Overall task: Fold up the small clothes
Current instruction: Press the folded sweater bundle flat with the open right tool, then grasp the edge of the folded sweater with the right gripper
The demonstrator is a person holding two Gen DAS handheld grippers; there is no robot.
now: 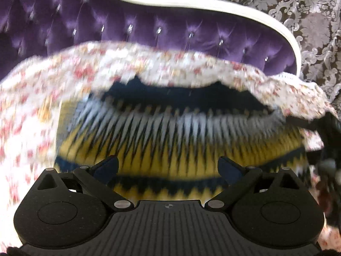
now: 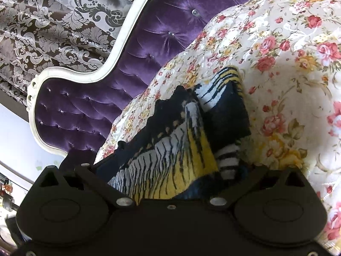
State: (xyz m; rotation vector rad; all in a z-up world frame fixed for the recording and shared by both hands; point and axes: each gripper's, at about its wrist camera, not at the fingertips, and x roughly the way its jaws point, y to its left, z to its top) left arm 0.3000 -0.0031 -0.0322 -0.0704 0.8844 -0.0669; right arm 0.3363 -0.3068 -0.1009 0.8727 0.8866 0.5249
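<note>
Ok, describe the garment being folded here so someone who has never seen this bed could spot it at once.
Start at the purple tufted headboard with its white frame, then drop to the floral bedspread below it. Lying on that spread, directly in front of the open left gripper, is the knit garment. Its navy, white and yellow zigzag bands set it apart from the pink and yellow roses around it.

Bright daylight, left view motion-blurred, right view sharp; fisheye-bent edges

Nothing readable here, no words, brands or numbers on anything. Closest thing to a sign is a tiny round crosshair mark on the left gripper [image 1: 168,166] body, at the top middle of its ribbed plate.
</note>
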